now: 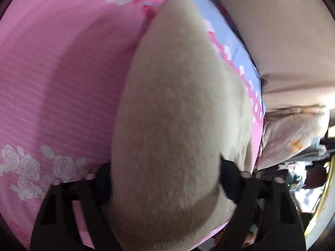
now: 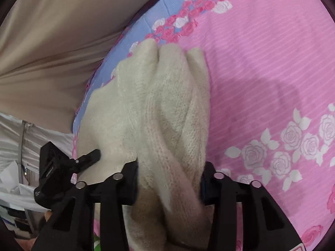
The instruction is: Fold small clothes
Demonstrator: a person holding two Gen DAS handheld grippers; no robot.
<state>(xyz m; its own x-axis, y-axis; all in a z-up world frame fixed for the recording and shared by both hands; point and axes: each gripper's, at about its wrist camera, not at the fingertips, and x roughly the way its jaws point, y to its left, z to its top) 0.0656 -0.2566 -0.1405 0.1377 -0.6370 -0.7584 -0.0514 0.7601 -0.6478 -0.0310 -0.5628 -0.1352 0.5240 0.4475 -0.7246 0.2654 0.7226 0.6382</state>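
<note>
Cream fuzzy garment (image 2: 167,113): lying bunched on the pink rose bedsheet (image 2: 261,67), near its blue border (image 1: 236,48).
Left gripper (image 1: 165,179): I am holding a wide bunch of the garment between its jaws.
Right gripper (image 2: 169,179): I am pinching a narrower bunch of knit folds.
Done so far: I think little; the cloth is looking lumpy, not flat.
Left to do: I am guessing smoothing and folding.
Room: open pink sheet on one side; the bed edge and tan cloth (image 2: 52,52) are sitting close on the other.
</note>
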